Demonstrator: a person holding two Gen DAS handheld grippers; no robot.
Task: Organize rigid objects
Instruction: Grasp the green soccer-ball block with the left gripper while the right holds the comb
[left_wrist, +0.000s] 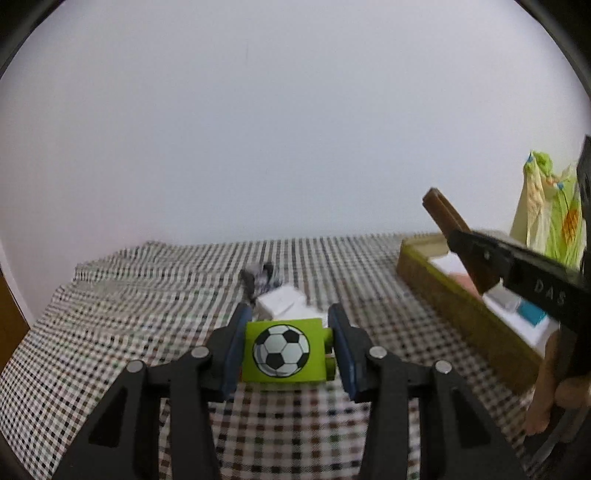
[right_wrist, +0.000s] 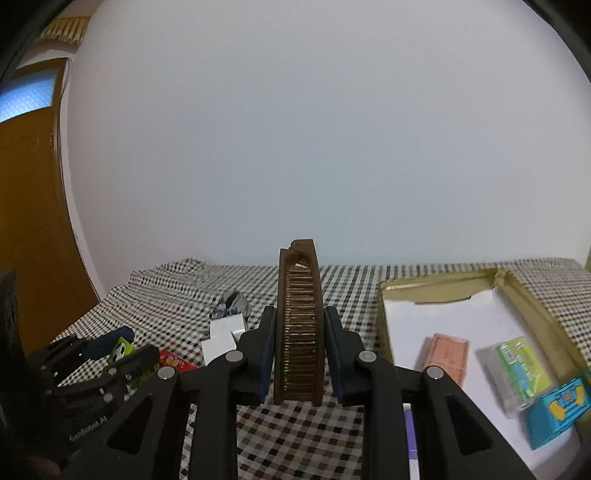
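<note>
Both hand-held grippers are loaded. Left hand-held gripper (left_wrist: 290, 347) is closed partway on a green block with a football print (left_wrist: 282, 350); the pads press its two sides and small pegs on its right face sit against the right pad, block lifted clear of the checked cloth on the desk (left_wrist: 147, 295). Right hand-held gripper (right_wrist: 299, 354) is closed about as far as it goes on a brown comb (right_wrist: 300, 325), held on edge with teeth showing between the pads and most of its length sticking out past them. An open yellow-rimmed tray (right_wrist: 380, 291) sits toward the right edge of the desk, holding a pink bar (right_wrist: 448, 356), a green-labelled clear box (right_wrist: 517, 369) and a blue box (right_wrist: 557, 410). White boxes (right_wrist: 221, 338) remain loose mid-desk. Risks, as judged: the comb's long overhang could catch the tray rim and twist in the pads; the block's pegs give uneven contact, so it may pivot or slip; both grippers heading for one tray could collide.
</note>
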